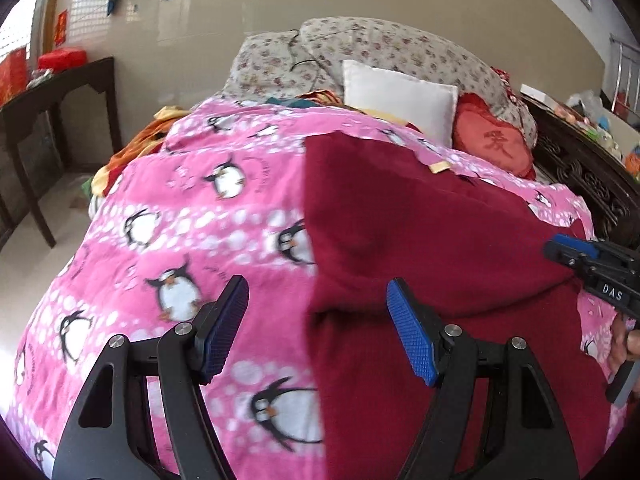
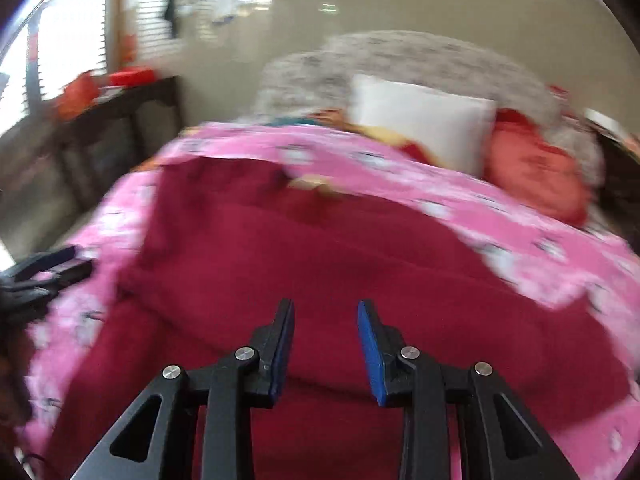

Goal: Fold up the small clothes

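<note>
left gripper (image 1: 316, 300) nearest, fingers spread wide, nothing betw them, hovering over the left edge of the dark red garment (image 1: 432, 248) where it meets the pink penguin blanket (image 1: 180, 216). right gripper (image 2: 325, 320) also parted but narrower gap, empty, above the garment's near middle. garment lies spread on the blanket w/ a soft ridge across it, looks partly folded already; yellow tag (image 1: 439, 167) at far edge. beyond: white pillow (image 1: 400, 98), red cushion (image 1: 492, 144), floral bedding (image 1: 384, 48) against the wall, dark side table (image 1: 60, 92) to the left. risks, as i judge: blanket is soft & loose, so a pinch at the garment edge could grab blanket too & drag it along; thick fabric may slump out of a shallow grip; uneven pulls by the 2 hands would skew the fold. views: left cam is sharp, shows penguin print, the tag & the right gripper's side profile; right cam is motion-blurred, but shows garment's full width & both side edges.
</note>
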`<act>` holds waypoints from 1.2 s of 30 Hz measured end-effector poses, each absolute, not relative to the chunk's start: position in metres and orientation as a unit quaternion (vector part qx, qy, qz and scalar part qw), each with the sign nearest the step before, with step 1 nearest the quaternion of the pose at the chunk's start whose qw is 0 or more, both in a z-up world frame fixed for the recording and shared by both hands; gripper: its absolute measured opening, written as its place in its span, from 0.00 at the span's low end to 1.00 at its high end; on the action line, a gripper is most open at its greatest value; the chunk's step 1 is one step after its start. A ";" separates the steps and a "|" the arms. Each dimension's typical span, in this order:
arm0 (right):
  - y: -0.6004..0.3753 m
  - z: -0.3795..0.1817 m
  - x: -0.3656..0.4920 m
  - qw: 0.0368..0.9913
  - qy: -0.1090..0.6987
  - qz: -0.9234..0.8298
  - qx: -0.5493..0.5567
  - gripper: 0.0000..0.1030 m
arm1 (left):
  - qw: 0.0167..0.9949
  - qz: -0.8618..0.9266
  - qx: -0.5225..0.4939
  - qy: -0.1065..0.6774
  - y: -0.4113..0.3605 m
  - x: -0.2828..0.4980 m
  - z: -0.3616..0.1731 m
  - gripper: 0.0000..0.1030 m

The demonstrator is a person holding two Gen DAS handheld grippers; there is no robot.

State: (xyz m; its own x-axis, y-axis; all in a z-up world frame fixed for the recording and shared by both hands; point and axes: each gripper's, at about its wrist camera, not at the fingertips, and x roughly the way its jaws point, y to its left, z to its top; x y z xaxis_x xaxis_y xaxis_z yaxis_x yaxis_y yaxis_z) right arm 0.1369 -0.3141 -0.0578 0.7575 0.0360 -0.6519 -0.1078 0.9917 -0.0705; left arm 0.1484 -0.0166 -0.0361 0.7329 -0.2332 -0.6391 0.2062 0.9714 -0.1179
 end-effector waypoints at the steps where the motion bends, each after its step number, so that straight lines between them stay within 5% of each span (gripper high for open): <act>1: -0.334 -0.064 0.136 0.933 0.358 0.001 -0.043 0.30 | 0.931 -0.119 -0.017 0.345 -0.021 0.150 -0.037 0.70; 15: -0.465 -0.060 0.081 0.927 0.363 -0.041 0.089 0.36 | 0.907 -0.113 -0.042 0.404 -0.045 0.184 -0.089 0.71; 23: -0.617 -0.096 0.027 0.880 0.345 -0.178 0.275 0.37 | 0.909 -0.113 -0.026 0.401 -0.051 0.182 -0.091 0.76; 33: -0.680 -0.149 0.043 0.813 0.244 -0.115 0.516 0.39 | 0.904 -0.124 -0.006 0.408 -0.060 0.184 -0.094 0.88; 35: -0.687 -0.153 0.044 0.806 0.218 -0.105 0.540 0.32 | 0.904 -0.125 -0.008 0.409 -0.059 0.184 -0.094 0.89; 36: -0.687 -0.150 0.044 0.812 0.217 -0.107 0.531 0.21 | 0.904 -0.126 -0.010 0.409 -0.059 0.184 -0.094 0.88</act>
State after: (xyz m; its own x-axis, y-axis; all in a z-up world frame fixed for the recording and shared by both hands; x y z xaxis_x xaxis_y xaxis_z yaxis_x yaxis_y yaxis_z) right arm 0.0435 -0.6874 -0.1497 0.8826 0.0564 -0.4666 0.4050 0.4127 0.8159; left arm 0.1839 -0.0591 -0.0940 0.6342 -0.2370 -0.7359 0.2203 0.9678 -0.1219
